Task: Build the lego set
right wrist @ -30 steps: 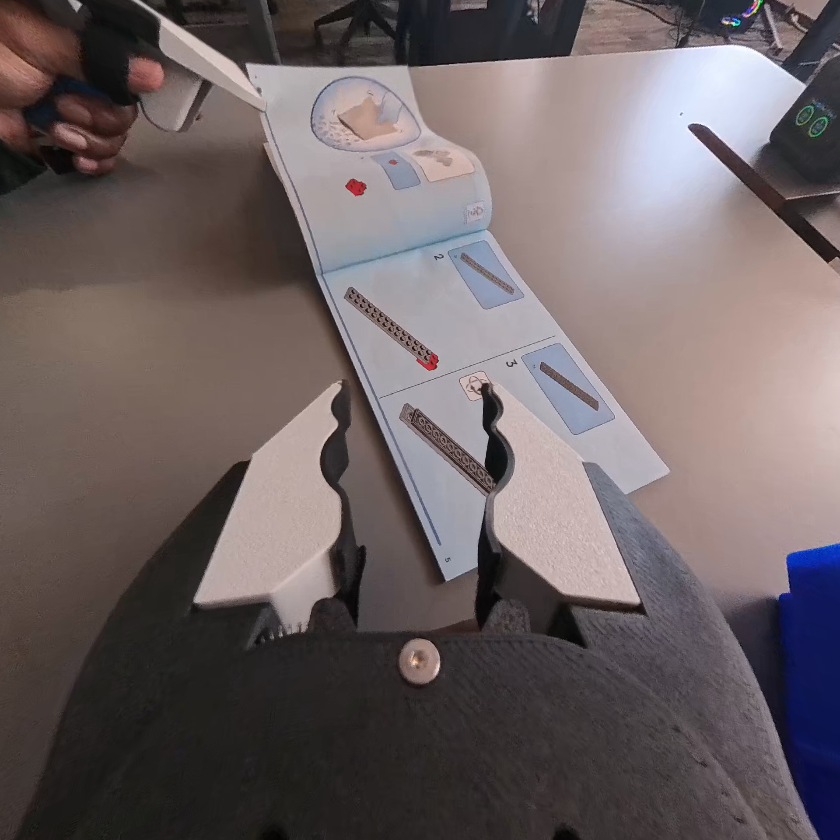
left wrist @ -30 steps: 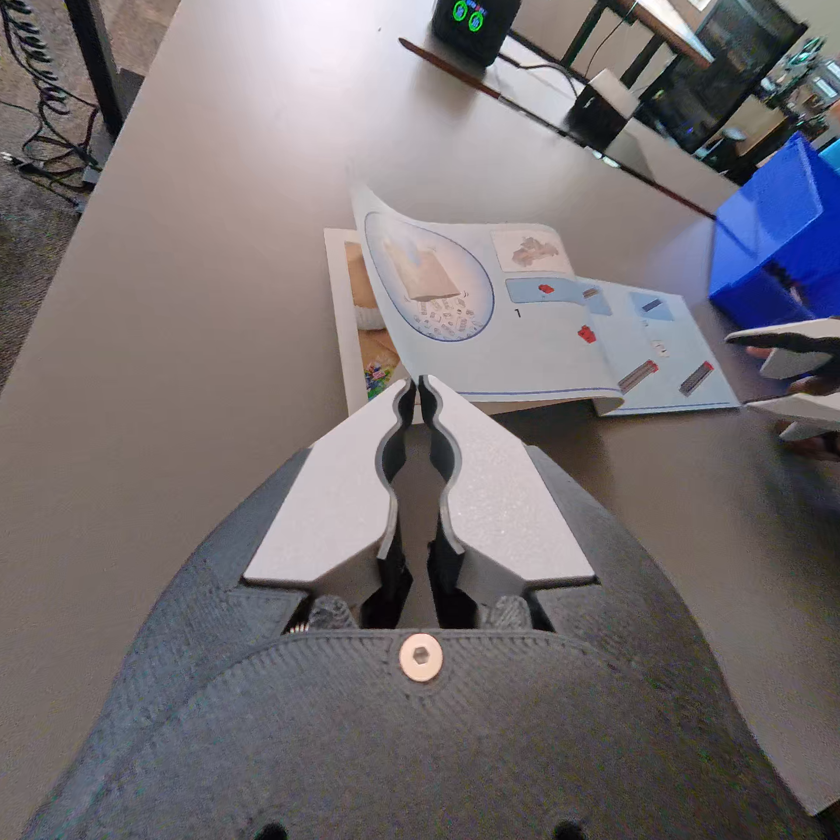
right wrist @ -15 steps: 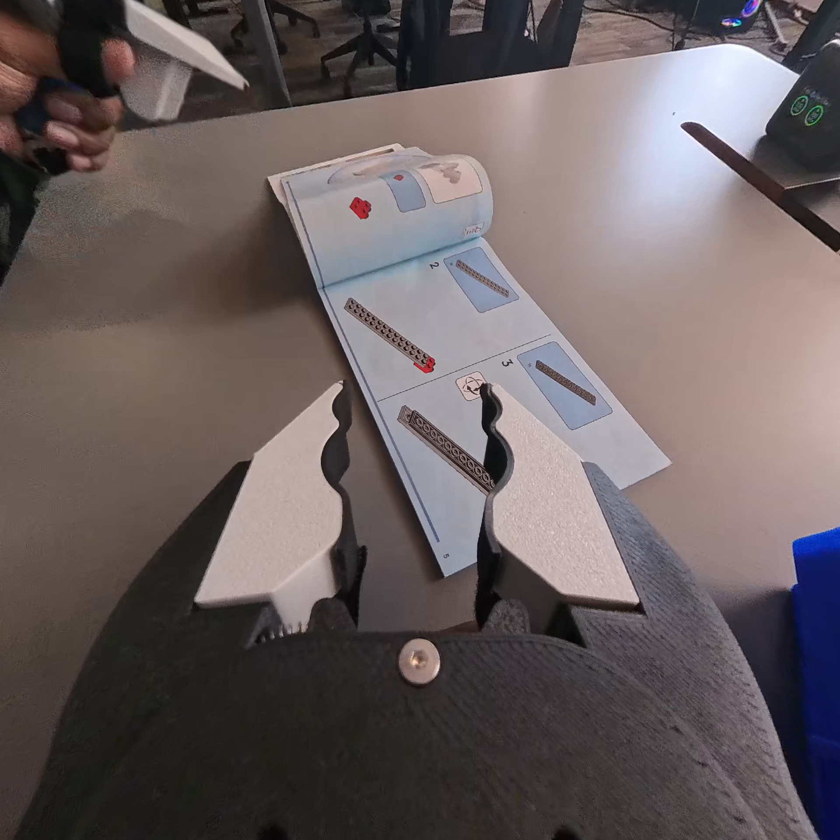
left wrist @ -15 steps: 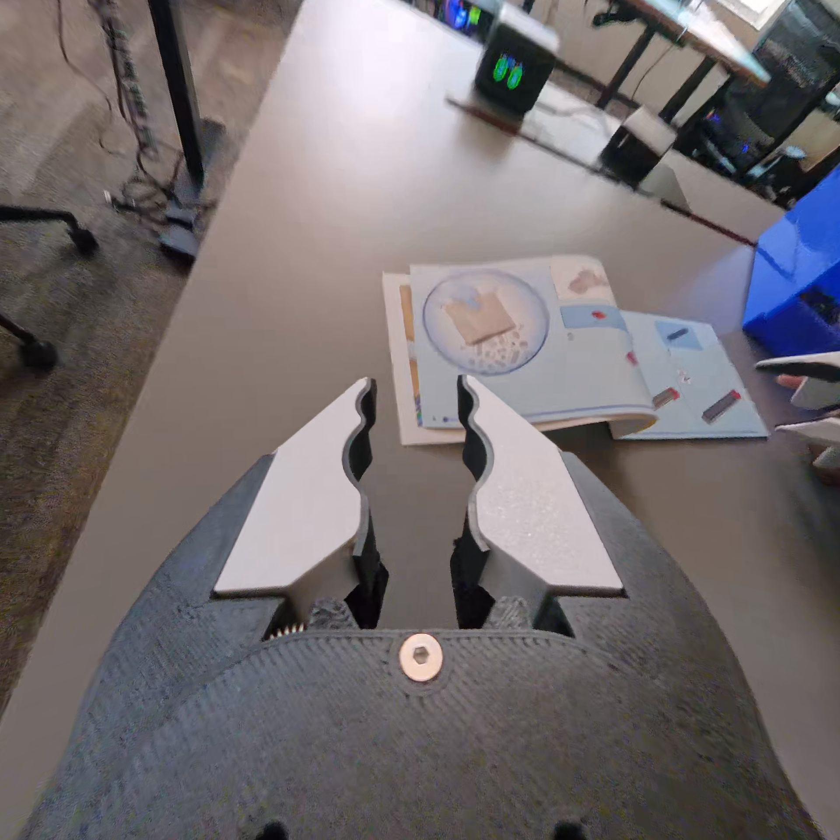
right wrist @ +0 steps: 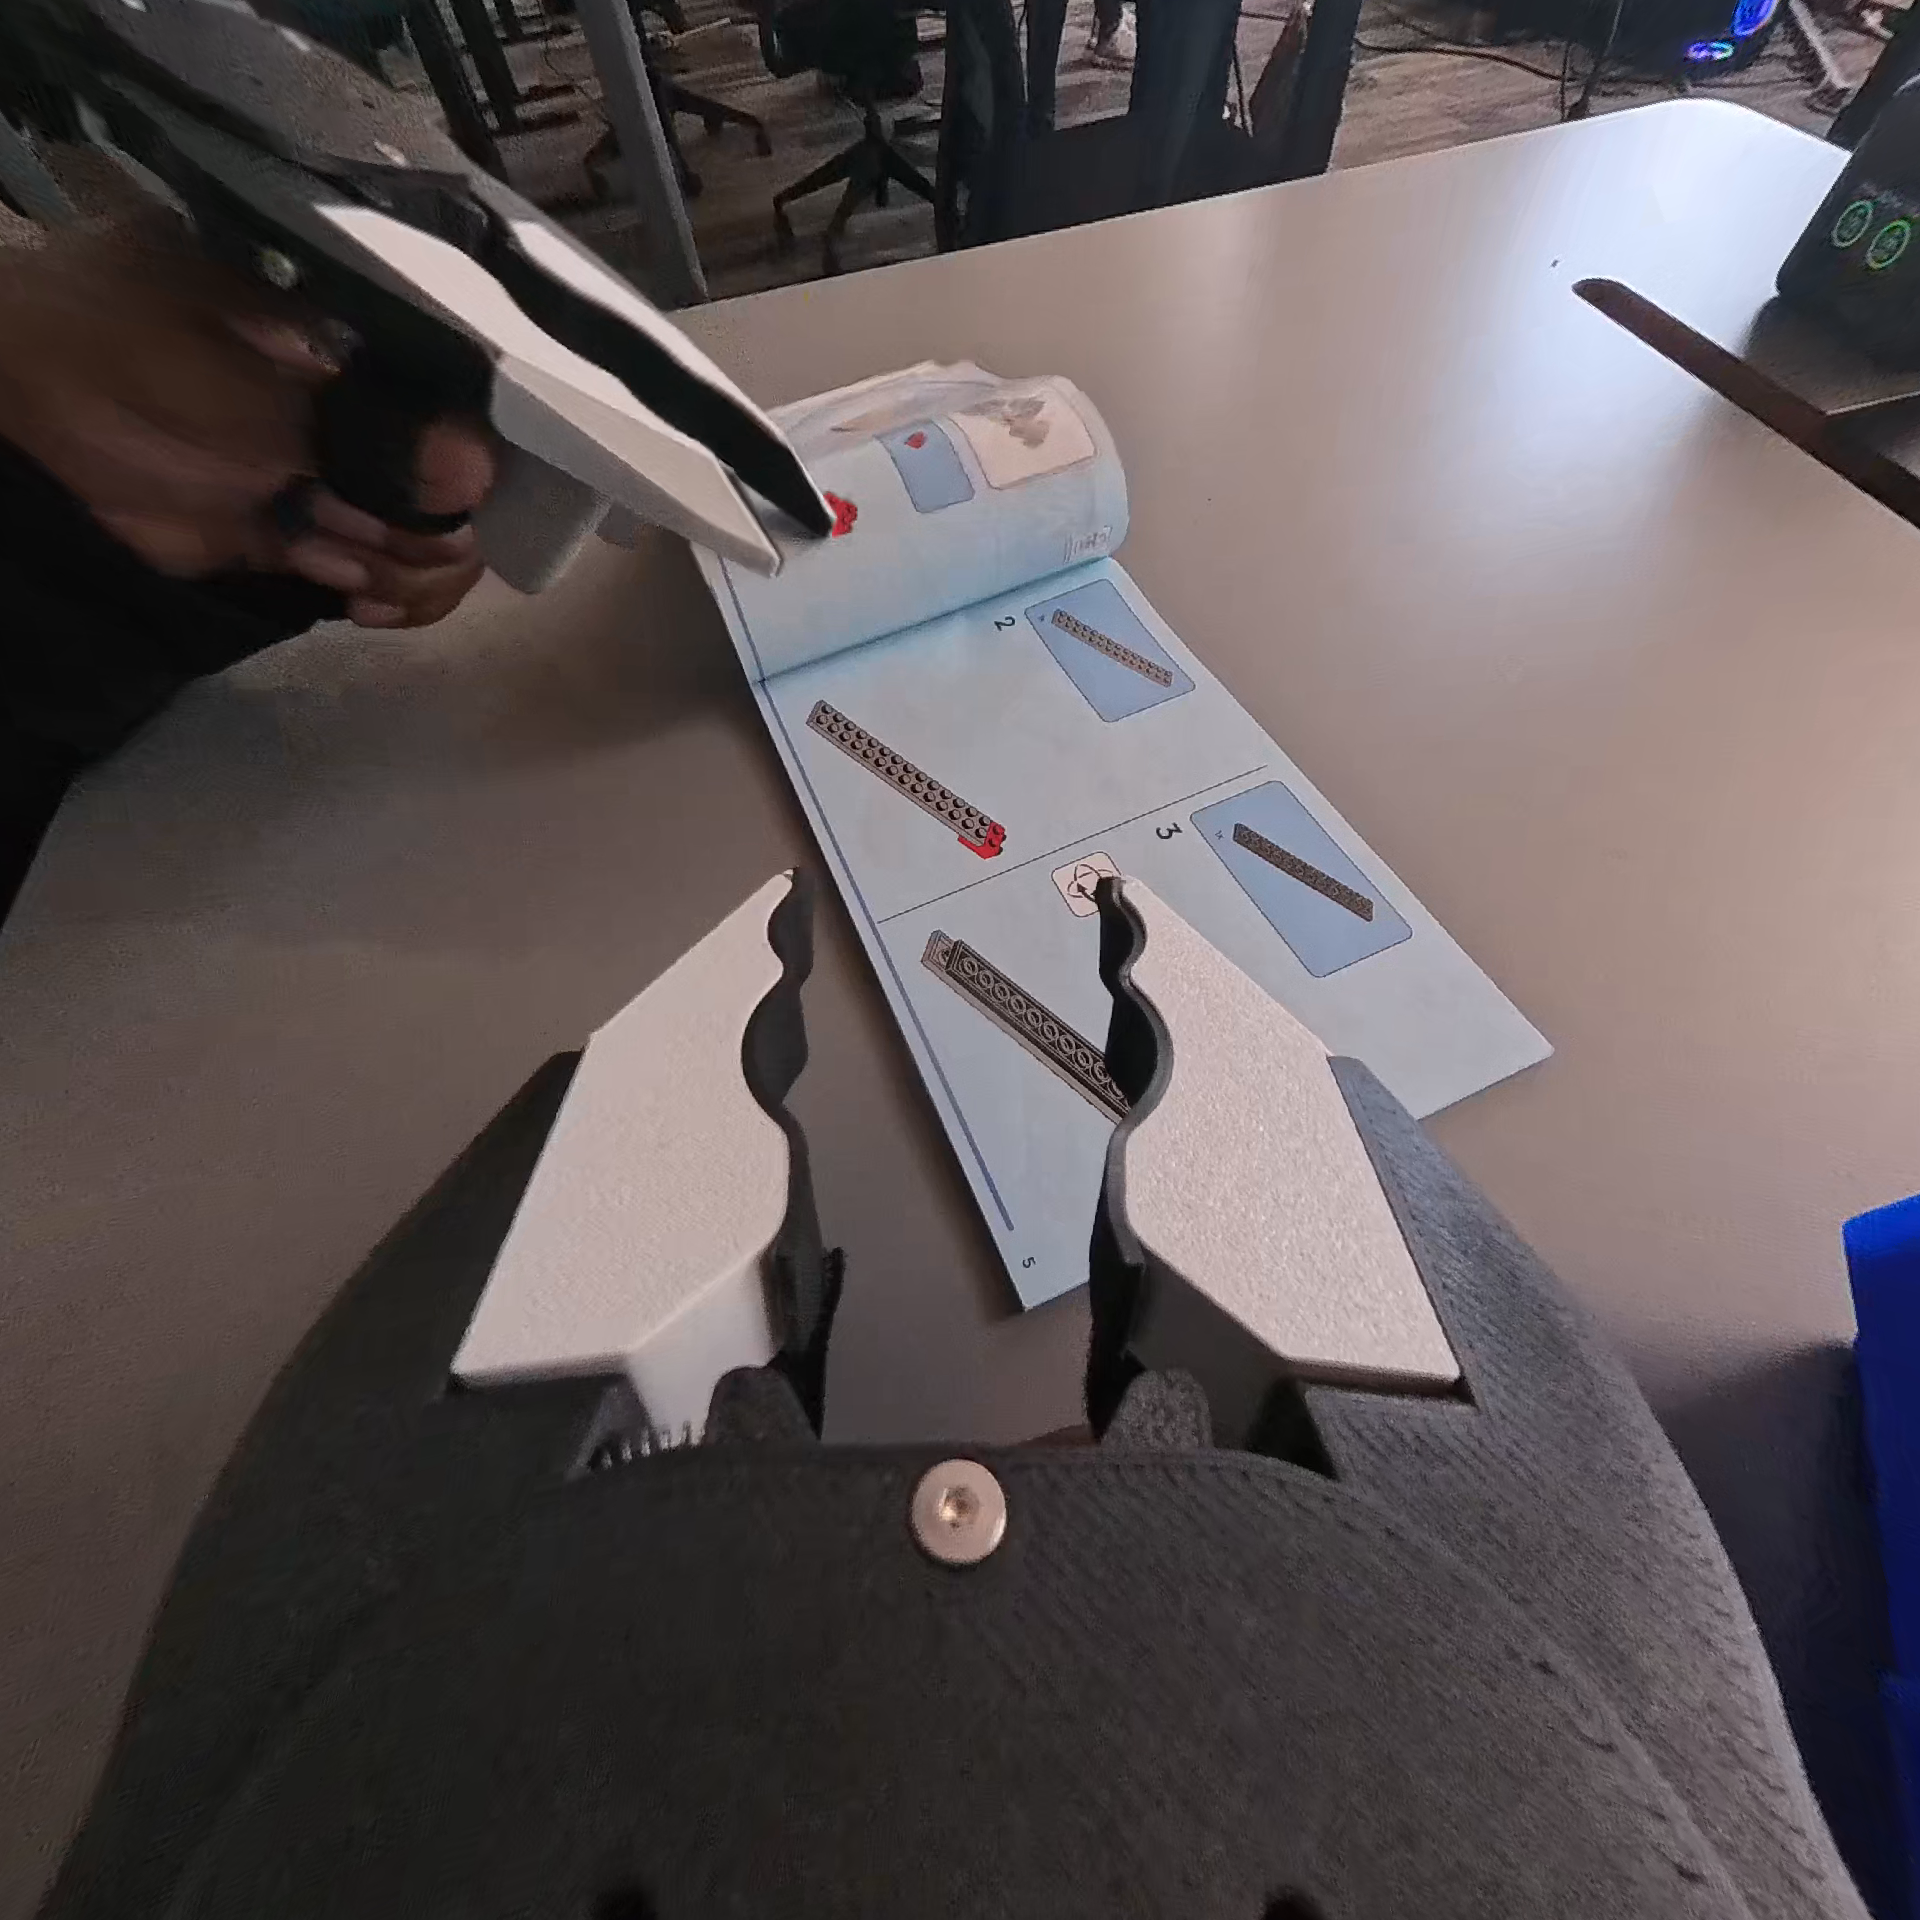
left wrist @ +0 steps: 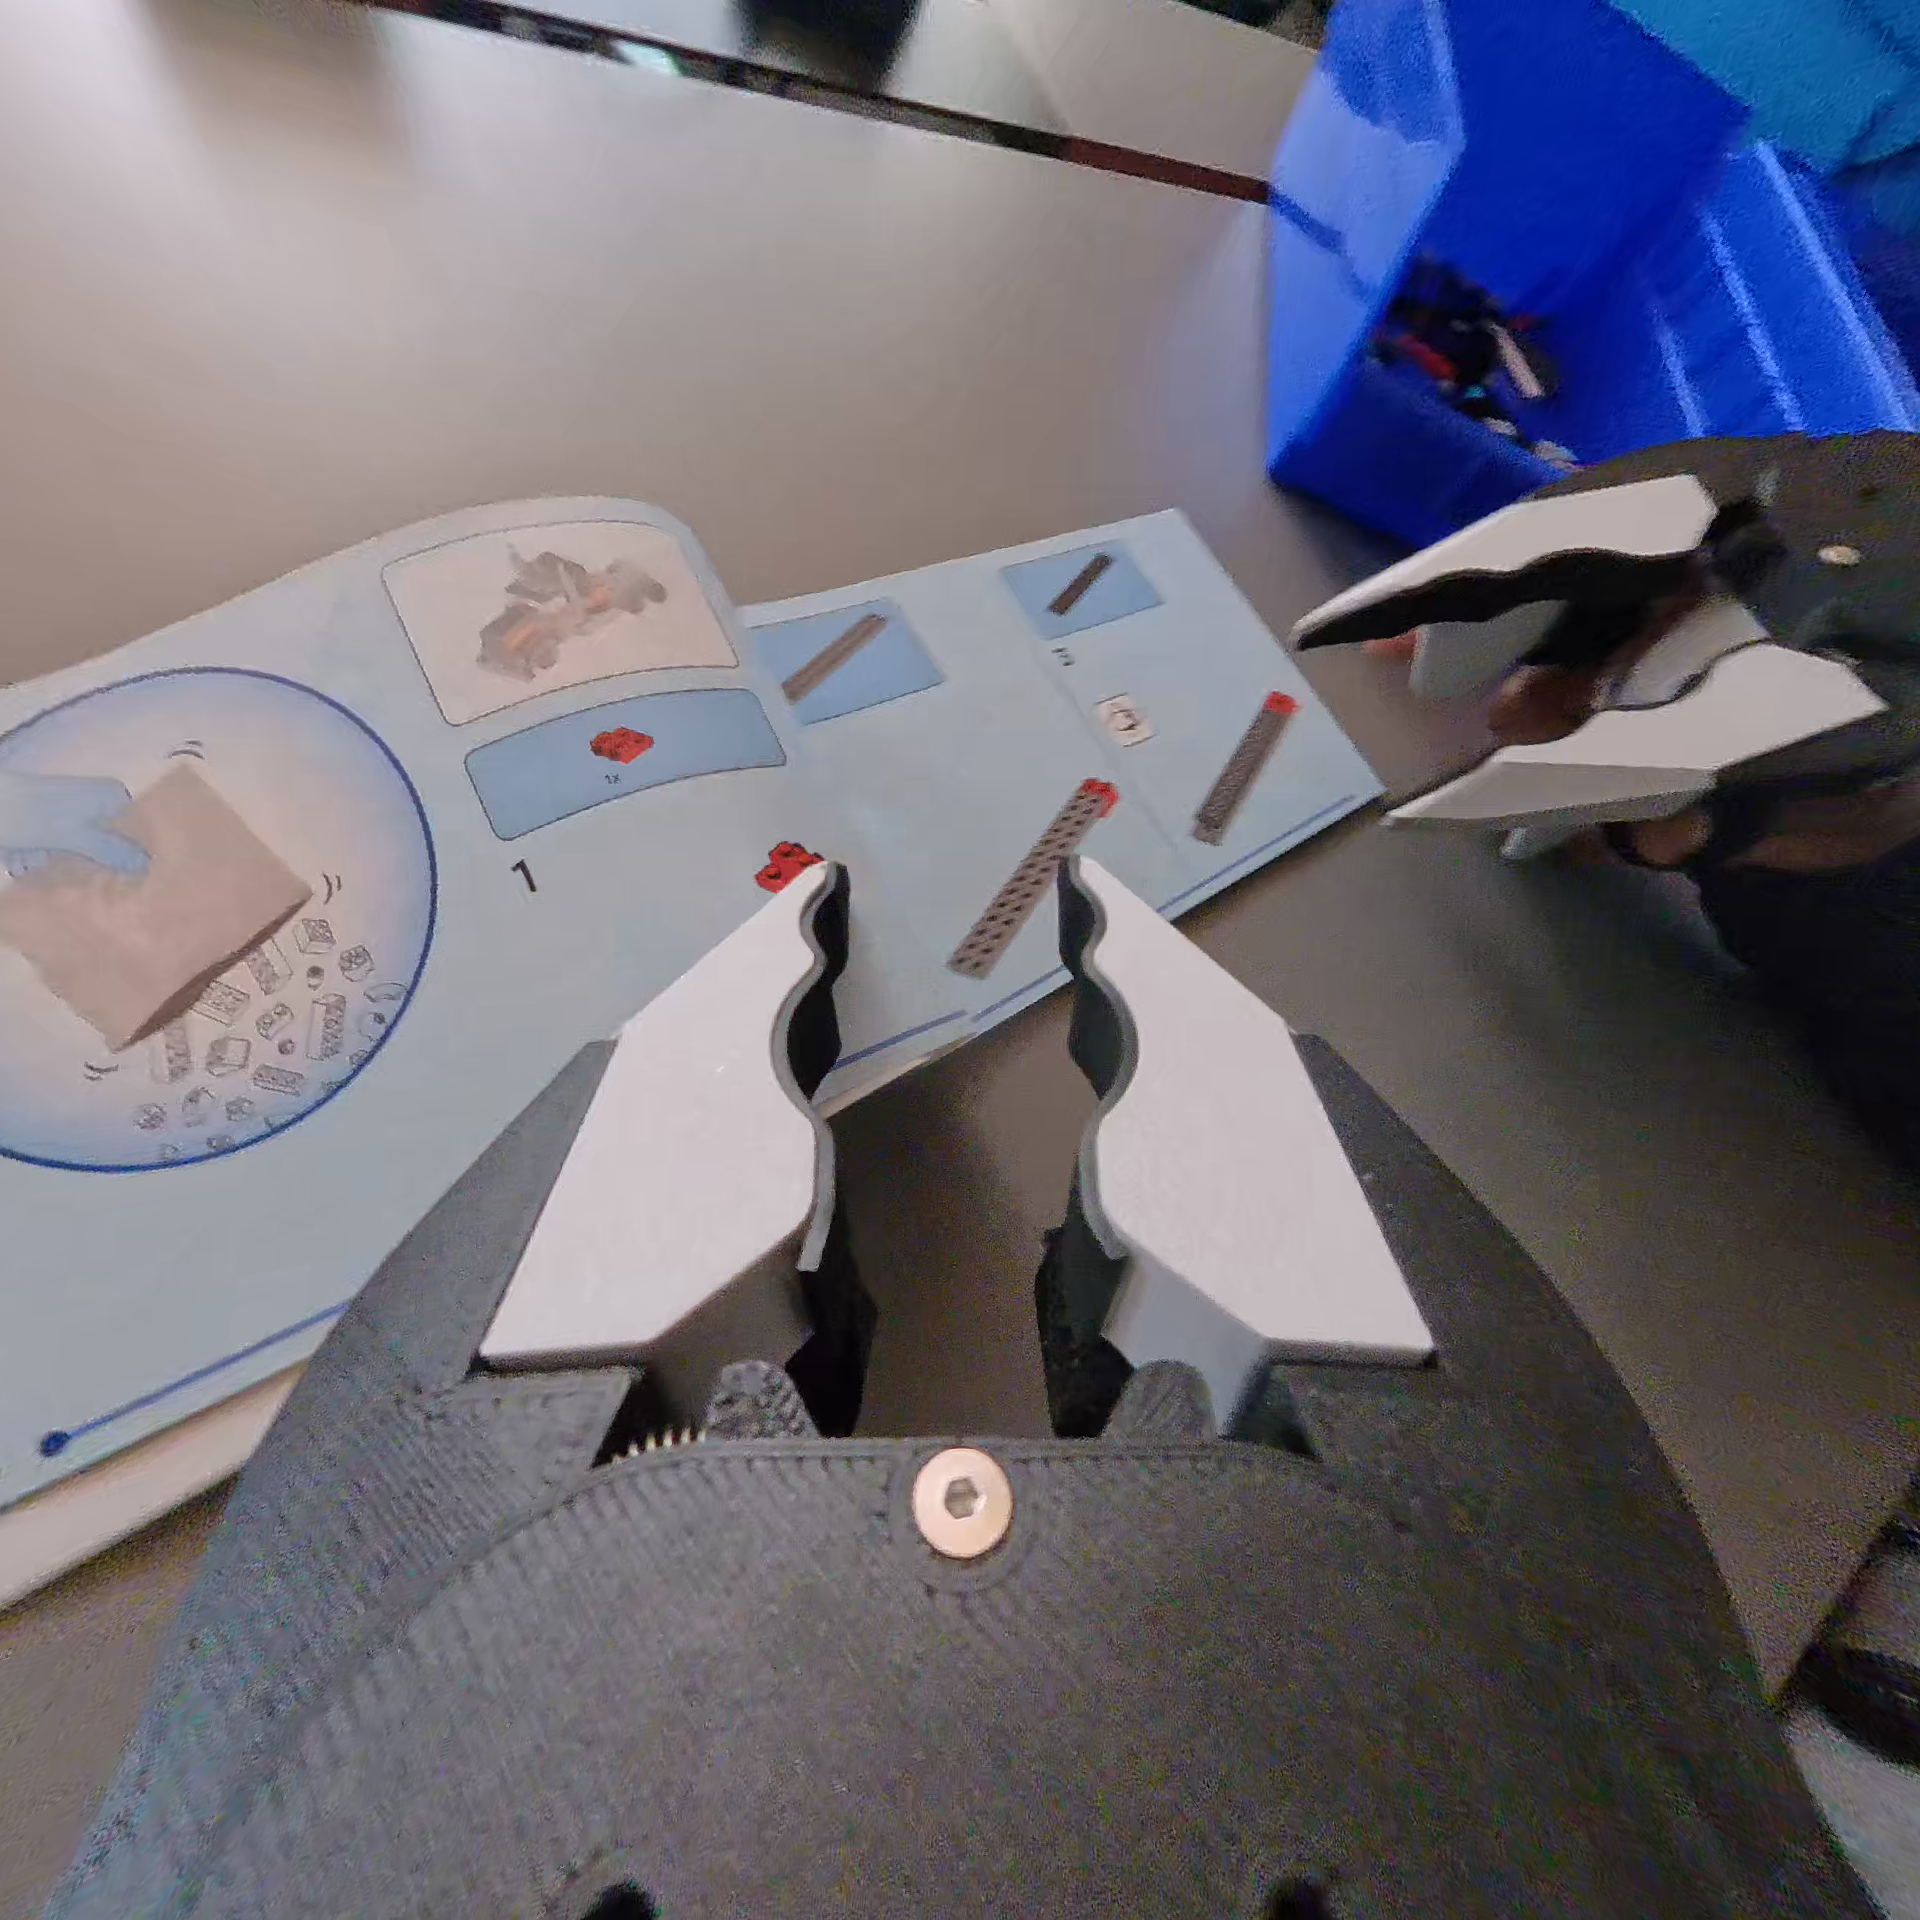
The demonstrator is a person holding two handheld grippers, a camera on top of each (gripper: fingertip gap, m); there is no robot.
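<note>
A light-blue instruction booklet (left wrist: 644, 831) lies open on the grey table (left wrist: 520, 312), its left page curled up; it also shows in the right wrist view (right wrist: 1039, 748). My left gripper (left wrist: 945, 883) is open and empty, its tips just above the booklet's near edge; it also shows in the right wrist view (right wrist: 800, 540) over the curled page. My right gripper (right wrist: 951, 888) is open and empty, hovering over the booklet's near corner; it also shows in the left wrist view (left wrist: 1340, 727) at the booklet's right end. A blue bin (left wrist: 1507, 312) holds several loose lego pieces (left wrist: 1455, 343).
A dark strip (right wrist: 1745, 384) and a black device with green lights (right wrist: 1860, 239) lie at the table's far right. The blue bin's corner (right wrist: 1886, 1455) is close on my right gripper's right. Office chairs (right wrist: 862, 135) stand beyond the table edge.
My left gripper has swung right and moved in close over the booklet, opening wider from shut. The curled page has settled lower. My right gripper has stayed in place and open.
</note>
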